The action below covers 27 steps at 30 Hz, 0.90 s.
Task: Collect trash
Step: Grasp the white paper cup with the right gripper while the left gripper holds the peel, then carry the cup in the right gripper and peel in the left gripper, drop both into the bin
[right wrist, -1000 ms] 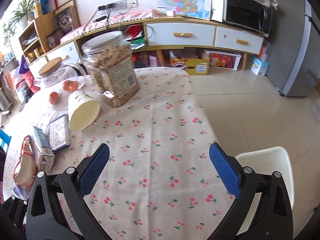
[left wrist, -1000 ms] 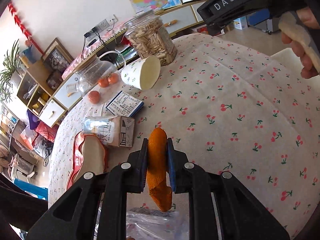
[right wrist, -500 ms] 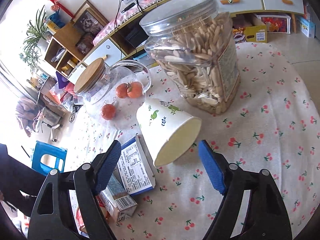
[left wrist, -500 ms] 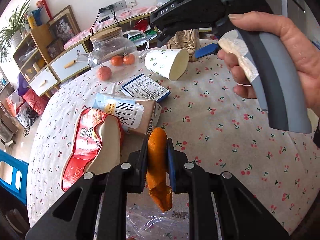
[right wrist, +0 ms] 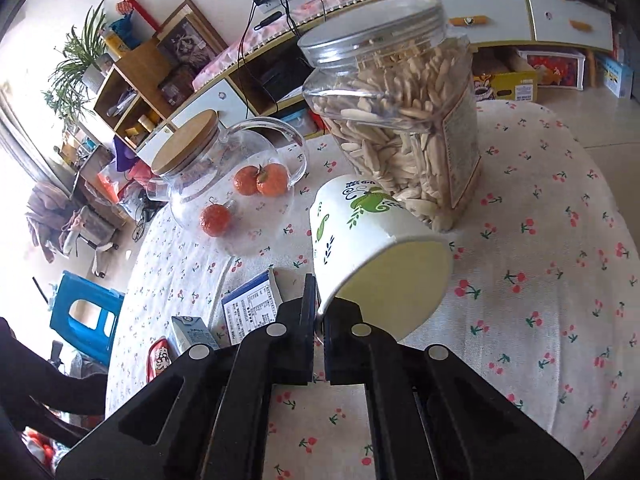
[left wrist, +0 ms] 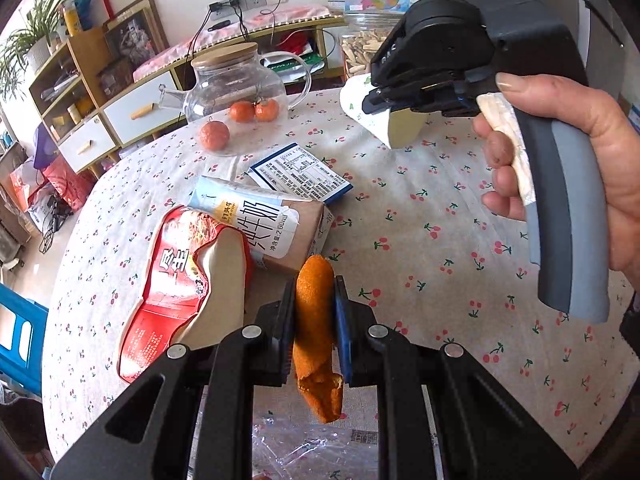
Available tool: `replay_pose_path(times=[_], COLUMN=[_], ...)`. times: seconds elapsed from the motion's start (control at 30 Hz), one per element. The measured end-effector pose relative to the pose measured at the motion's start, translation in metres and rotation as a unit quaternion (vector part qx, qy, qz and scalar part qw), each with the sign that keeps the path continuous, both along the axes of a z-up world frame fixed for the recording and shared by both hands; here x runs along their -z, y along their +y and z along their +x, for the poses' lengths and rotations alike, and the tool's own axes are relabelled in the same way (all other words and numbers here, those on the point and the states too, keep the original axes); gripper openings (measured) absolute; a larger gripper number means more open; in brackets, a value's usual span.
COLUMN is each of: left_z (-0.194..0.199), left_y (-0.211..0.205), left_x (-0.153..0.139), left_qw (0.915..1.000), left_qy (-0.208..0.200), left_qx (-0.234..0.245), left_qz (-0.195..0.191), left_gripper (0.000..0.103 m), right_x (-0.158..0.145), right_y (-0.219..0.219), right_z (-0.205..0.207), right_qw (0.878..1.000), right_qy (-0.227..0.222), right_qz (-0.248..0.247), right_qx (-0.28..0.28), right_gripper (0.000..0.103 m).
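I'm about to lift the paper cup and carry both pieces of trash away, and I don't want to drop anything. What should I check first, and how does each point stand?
1. Right gripper shut on the paper cup rim: ok.
2. Rim seated deep between the pads: cannot tell, only the edge is pinched.
3. Left gripper holds the orange peel: ok.
4. Cup clear of the seed jar: not ok, they look touching.
5. Cup empty: ok.

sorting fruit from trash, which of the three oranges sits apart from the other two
The orange nearest the teapot's spout side, lying alone on the tablecloth. The other two oranges sit touching each other by the glass teapot.
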State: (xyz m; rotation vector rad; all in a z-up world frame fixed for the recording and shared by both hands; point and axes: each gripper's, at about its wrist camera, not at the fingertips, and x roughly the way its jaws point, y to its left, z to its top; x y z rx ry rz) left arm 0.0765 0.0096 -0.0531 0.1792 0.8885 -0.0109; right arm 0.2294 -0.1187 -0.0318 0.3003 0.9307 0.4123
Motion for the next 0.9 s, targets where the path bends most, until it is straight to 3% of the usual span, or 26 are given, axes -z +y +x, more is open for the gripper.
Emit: replay_pose_path(times=[0.53, 0.9], left_z=[-0.016, -0.031], left_y=[-0.018, -0.055], left_x=[-0.013, -0.013], left_qw=[0.9991, 0.9972], left_qy=[-0.04, -0.053], left_qx=[0.006, 0.042], left_qz=[0.008, 0.032], left_gripper=[0.018, 0.018], right_x=[-0.049, -0.053], right_y=[-0.104, -0.215], right_z=[-0.095, -0.15], right_qw=[0.992, 0.979], right_qy=[-0.078, -0.061], right_qz=[-0.09, -0.142], right_qx=[0.041, 0.131], right_gripper=[0.002, 0.002])
